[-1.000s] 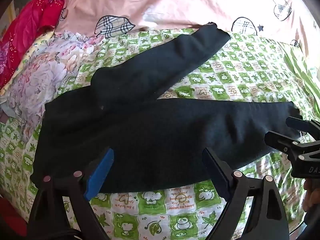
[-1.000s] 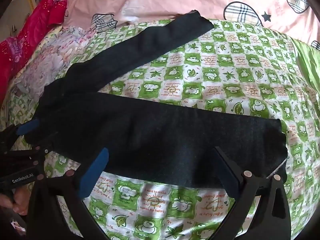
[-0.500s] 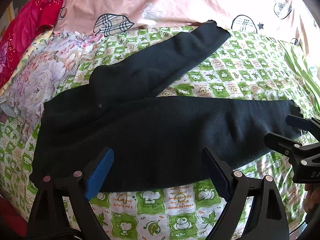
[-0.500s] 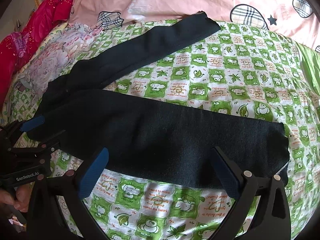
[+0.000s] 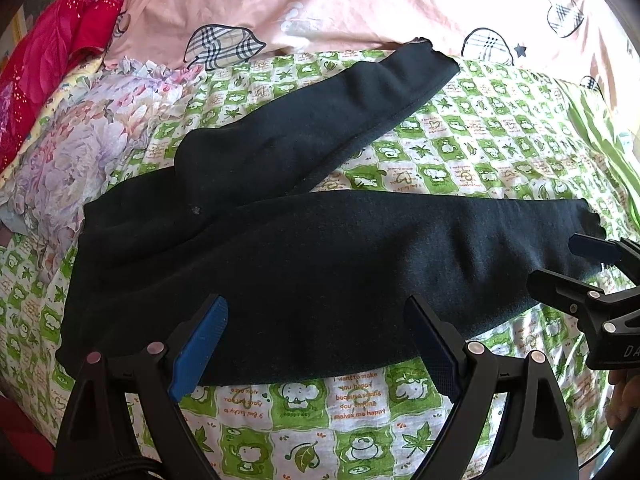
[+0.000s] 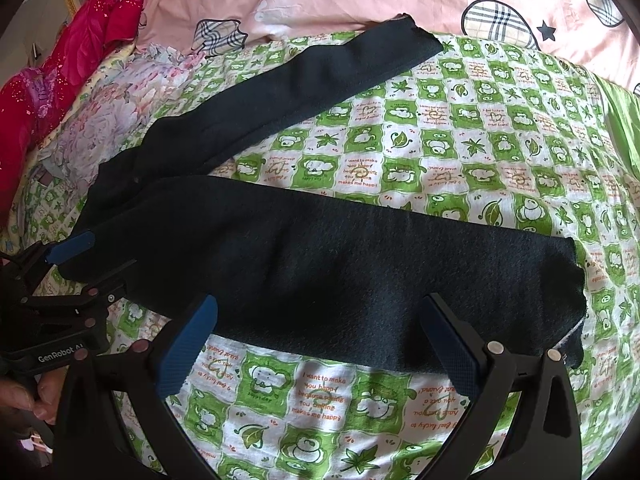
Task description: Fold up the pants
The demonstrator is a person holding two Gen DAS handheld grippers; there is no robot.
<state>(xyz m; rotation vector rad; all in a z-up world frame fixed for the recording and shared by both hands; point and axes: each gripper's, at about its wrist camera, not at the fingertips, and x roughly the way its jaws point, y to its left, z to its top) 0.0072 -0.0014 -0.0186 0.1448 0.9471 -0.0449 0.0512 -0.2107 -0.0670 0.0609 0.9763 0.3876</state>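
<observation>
Dark navy pants [image 5: 320, 264] lie flat on the bed, waist at the left, legs spread in a V toward the right; they also show in the right wrist view [image 6: 360, 264]. The near leg runs across the front, the far leg [image 5: 340, 112] angles up toward the back. My left gripper [image 5: 316, 340] is open and empty, just above the near edge of the pants by the waist and thigh. My right gripper [image 6: 320, 336] is open and empty over the near leg's lower edge. It shows in the left wrist view [image 5: 572, 268] by the hem.
The bed has a green and white checked sheet [image 5: 360, 420]. A pink quilt [image 5: 360, 0] lies along the back. A floral cloth [image 5: 72, 140] and a red garment [image 5: 52, 52] lie at the left. My left gripper shows in the right wrist view [image 6: 92, 256].
Both grippers have shifted only slightly toward the pants. The pants lie as before. Both stay open.
</observation>
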